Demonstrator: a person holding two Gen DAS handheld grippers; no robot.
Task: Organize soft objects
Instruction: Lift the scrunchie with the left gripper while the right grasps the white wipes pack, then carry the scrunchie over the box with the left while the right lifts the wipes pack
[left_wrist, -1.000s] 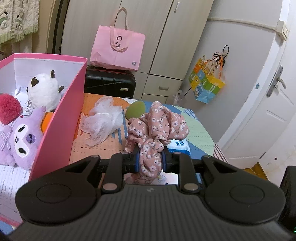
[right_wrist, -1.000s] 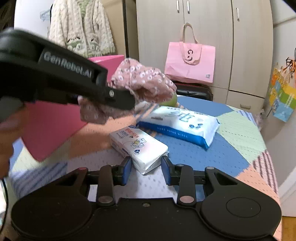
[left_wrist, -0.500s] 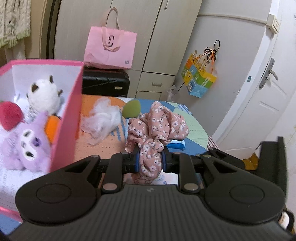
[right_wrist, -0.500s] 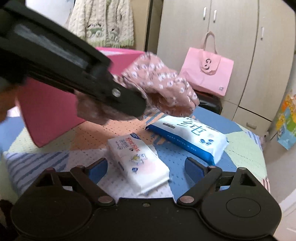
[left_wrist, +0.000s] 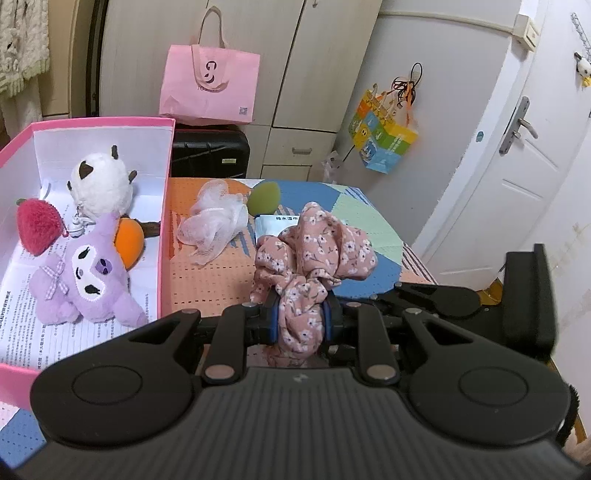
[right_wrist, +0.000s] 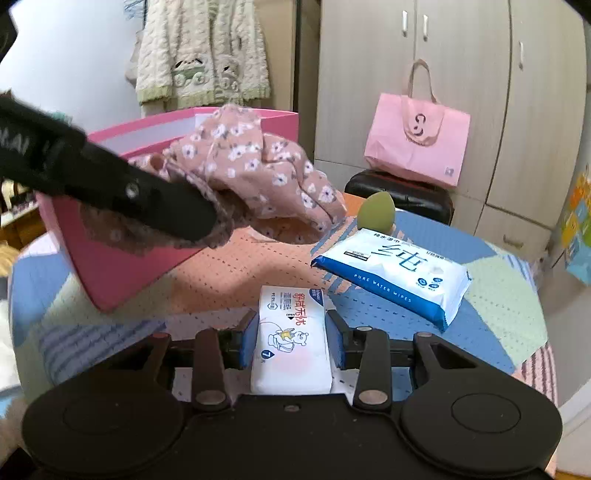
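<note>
Covering the bench (right_wrist: 229, 273) is a patchwork mat of orange, blue and green. At its left stands a pink box (left_wrist: 164, 206) holding a purple plush (left_wrist: 86, 273), a white plush (left_wrist: 101, 181), a red fuzzy heart (left_wrist: 37, 225) and an orange toy (left_wrist: 127, 240). Beside the box, a blue wet-wipes pack (right_wrist: 395, 273), a white mesh puff (left_wrist: 212, 225) and a green sponge (left_wrist: 263, 197) lie on the mat. The left gripper (left_wrist: 298, 319) is clamped on a pink floral scrunchie (left_wrist: 314, 251), held above the mat. The right gripper (right_wrist: 291, 339) brackets a small white tissue pack (right_wrist: 291, 339), its pads at the pack's sides.
</note>
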